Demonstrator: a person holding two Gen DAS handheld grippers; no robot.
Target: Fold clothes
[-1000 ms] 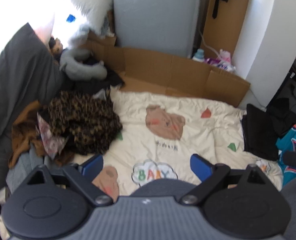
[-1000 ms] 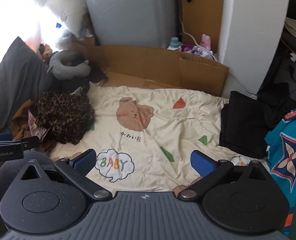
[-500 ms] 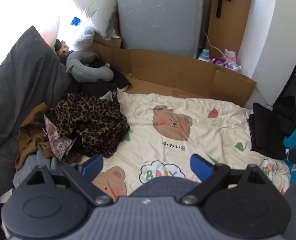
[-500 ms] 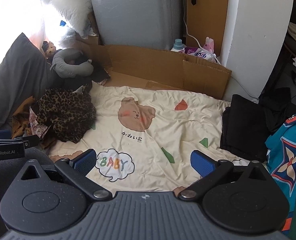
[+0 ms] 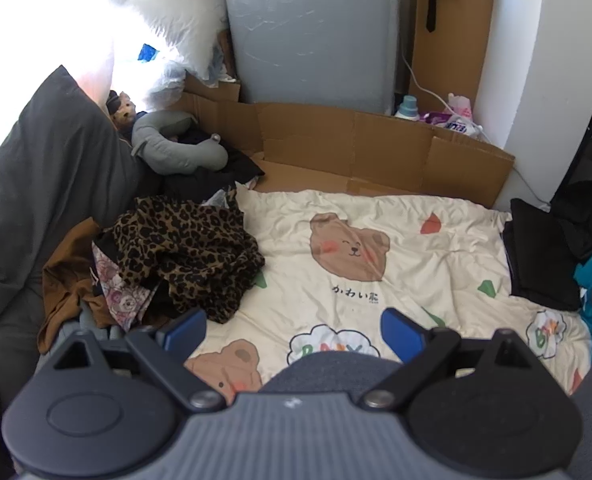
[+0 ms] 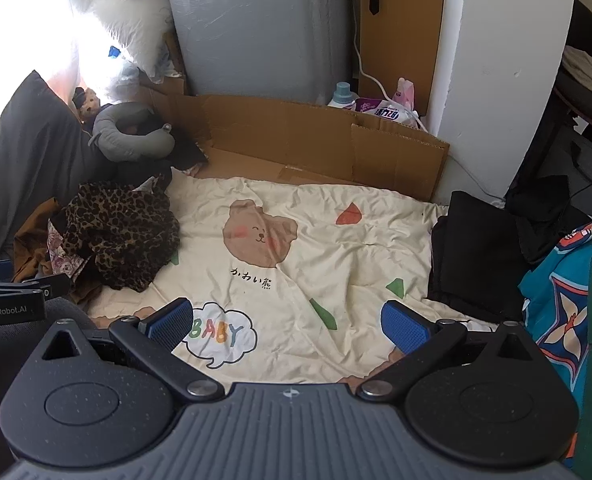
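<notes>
Left wrist view: left gripper (image 5: 294,330) jaws wide apart, empty, above the cream blanket (image 5: 407,248); leopard-print garment (image 5: 188,252) crumpled on the blanket's left edge, just beyond the left jaw.

Right wrist view: right gripper (image 6: 288,322) jaws wide apart, empty; leopard-print garment (image 6: 120,236) well left of them, black clothes (image 6: 475,252) at the blanket's (image 6: 335,248) right edge.

A cluttered room in a home, with bedding spread out as a work surface among heaps of clothes.

A cream quilt printed with brown bears and a "BABY" cloud (image 5: 375,240) lies flat, bordered by flattened brown cardboard sheets (image 5: 355,148). A crumpled leopard-print garment (image 5: 184,252) tops a heap of clothing on the left, beside a dark grey pillow (image 5: 44,184) and a grey U-shaped neck cushion (image 5: 176,152). Folded black clothes (image 6: 475,248) sit at the quilt's right edge. Behind stand a tall grey appliance wrapped in plastic film (image 6: 256,28), a blue-capped detergent bottle (image 6: 341,96) and a white fluffy pillow (image 5: 168,32) in bright daylight.
</notes>
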